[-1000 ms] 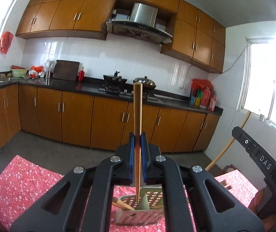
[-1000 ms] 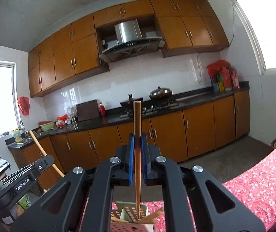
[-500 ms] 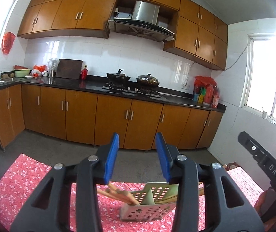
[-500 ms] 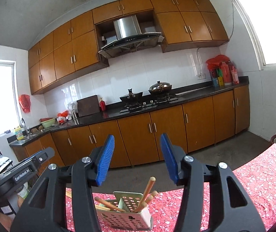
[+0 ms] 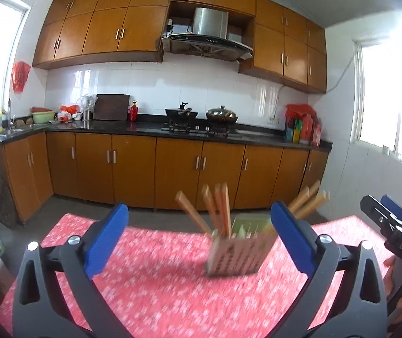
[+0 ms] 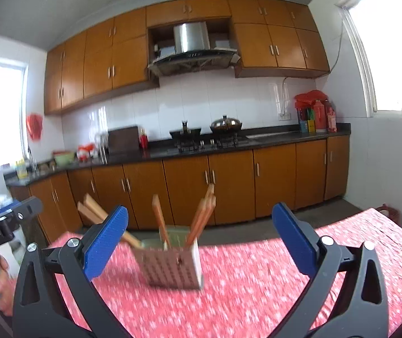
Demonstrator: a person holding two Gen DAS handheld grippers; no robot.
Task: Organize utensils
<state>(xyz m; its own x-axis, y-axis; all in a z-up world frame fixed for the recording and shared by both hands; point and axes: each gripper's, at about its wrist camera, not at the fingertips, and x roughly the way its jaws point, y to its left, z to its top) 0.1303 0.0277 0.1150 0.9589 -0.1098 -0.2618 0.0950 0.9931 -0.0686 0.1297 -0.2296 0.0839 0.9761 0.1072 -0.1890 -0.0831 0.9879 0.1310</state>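
Note:
A perforated utensil holder [image 5: 239, 249] stands on the red floral tablecloth [image 5: 155, 287] with several wooden chopsticks [image 5: 220, 208] leaning out of it. My left gripper [image 5: 201, 242] is open and empty, pulled back from the holder, which sits toward its right finger. In the right wrist view the same holder [image 6: 172, 264] with chopsticks [image 6: 201, 214] sits between the fingers of my right gripper [image 6: 201, 242], also open, empty and drawn back. The right gripper's body shows at the right edge of the left view [image 5: 392, 225]. Both views are motion-blurred.
The table's far edge [image 5: 144, 222] drops to a grey floor. Brown kitchen cabinets [image 5: 172, 169] and a dark counter with a stove and pots [image 5: 201, 118] run along the back wall. The left gripper's body [image 6: 0, 225] is at the left of the right view.
Both grippers were shut on chopsticks a second ago. They opened, the chopsticks dropped into the holder, and both grippers have since pulled back and away from it.

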